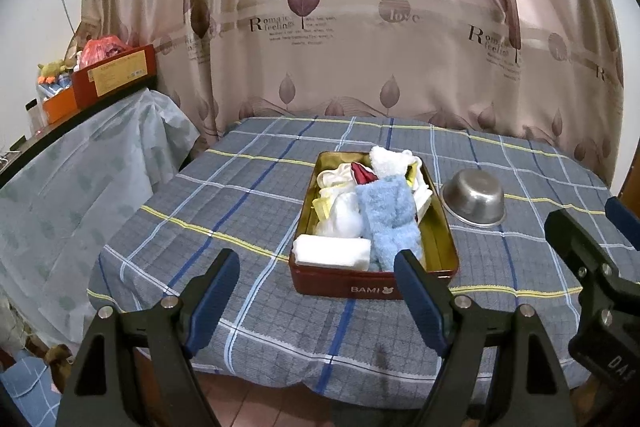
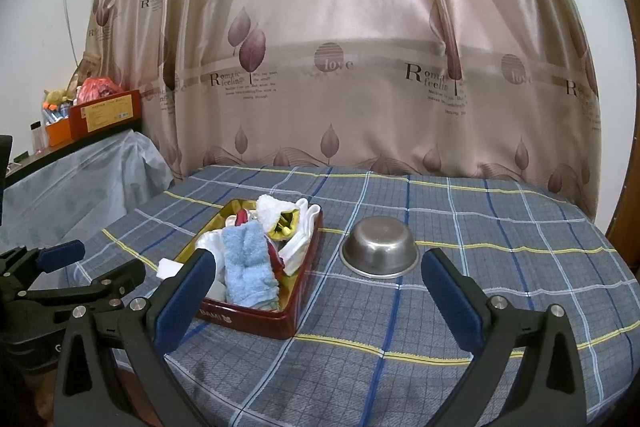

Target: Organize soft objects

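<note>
A red tin box (image 1: 372, 287) marked BAMI sits in the middle of the checked tablecloth. It holds soft items: a light blue fluffy towel (image 1: 390, 219), a folded white cloth (image 1: 332, 251), white socks (image 1: 342, 215), a white fluffy cloth (image 1: 390, 161) and a red piece (image 1: 362, 174). The box (image 2: 256, 323) and blue towel (image 2: 248, 267) also show in the right wrist view. My left gripper (image 1: 316, 287) is open and empty, just before the box's near end. My right gripper (image 2: 318, 283) is open and empty, between box and bowl.
A steel bowl (image 1: 474, 197) stands upside down right of the box, also in the right wrist view (image 2: 379, 247). A curtain hangs behind the table. A covered side counter (image 1: 80, 147) at the left carries boxes (image 1: 116, 75). The right gripper (image 1: 592, 267) shows at the left view's right edge.
</note>
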The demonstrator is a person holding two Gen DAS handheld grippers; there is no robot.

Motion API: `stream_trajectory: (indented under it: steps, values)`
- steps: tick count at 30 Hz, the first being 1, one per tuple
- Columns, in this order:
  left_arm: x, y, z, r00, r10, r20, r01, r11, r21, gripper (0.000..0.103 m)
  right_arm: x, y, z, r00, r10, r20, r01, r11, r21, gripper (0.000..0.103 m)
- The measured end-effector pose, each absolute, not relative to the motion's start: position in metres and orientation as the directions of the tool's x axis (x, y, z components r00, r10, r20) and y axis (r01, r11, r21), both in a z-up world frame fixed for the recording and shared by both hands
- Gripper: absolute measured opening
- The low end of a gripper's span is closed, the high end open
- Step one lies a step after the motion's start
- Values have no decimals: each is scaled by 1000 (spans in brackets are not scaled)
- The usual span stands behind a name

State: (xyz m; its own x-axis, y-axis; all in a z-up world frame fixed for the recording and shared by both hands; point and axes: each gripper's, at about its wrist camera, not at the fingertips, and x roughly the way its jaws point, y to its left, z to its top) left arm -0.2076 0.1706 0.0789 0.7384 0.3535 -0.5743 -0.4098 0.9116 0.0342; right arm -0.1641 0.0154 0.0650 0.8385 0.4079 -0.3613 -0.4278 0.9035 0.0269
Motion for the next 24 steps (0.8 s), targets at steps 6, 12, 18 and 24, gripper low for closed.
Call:
stream_trajectory:
  steps: [6,12,18,24]
  values:
    - [-207,175,78,738,347,-579,-416,909,15,82,-163,15,66,839,408,-361,-427,904,27,102]
    - [-205,174,77,732,345,-588,-413,910,20,82,-164,15,65,838,409,-362,-428,903,29,102]
    - [-205,172,75,729,348,-589,-408,912,33,82,-163,15,66,838,408,-362,-427,904,28,102]
    - [-205,170,75,727,347,-593,-408,912,34,82,-163,15,66,838,407,-364,-427,904,29,102]
